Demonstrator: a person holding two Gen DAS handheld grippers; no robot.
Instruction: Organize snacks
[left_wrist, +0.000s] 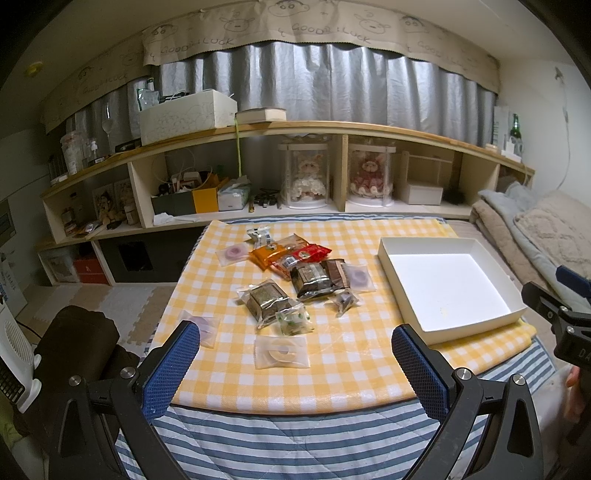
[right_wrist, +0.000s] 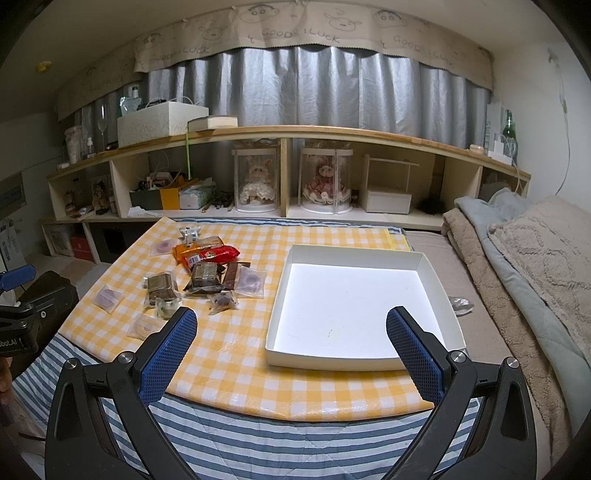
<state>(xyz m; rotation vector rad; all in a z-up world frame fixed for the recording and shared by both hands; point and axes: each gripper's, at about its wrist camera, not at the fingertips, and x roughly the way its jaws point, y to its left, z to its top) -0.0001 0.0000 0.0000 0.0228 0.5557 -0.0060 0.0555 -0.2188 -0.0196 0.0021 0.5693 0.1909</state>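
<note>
Both grippers, left (left_wrist: 295, 350) and right (right_wrist: 291, 336), hang spread wide and empty. Snacks (left_wrist: 295, 280) lie scattered on the cloth (left_wrist: 240, 369) beside the empty tray (right_wrist: 424, 266), apparently their destination.

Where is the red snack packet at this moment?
In both views the red snack packet lies in the pile's far part on the yellow checked cloth, beside the orange packet, left of the white tray.
</note>
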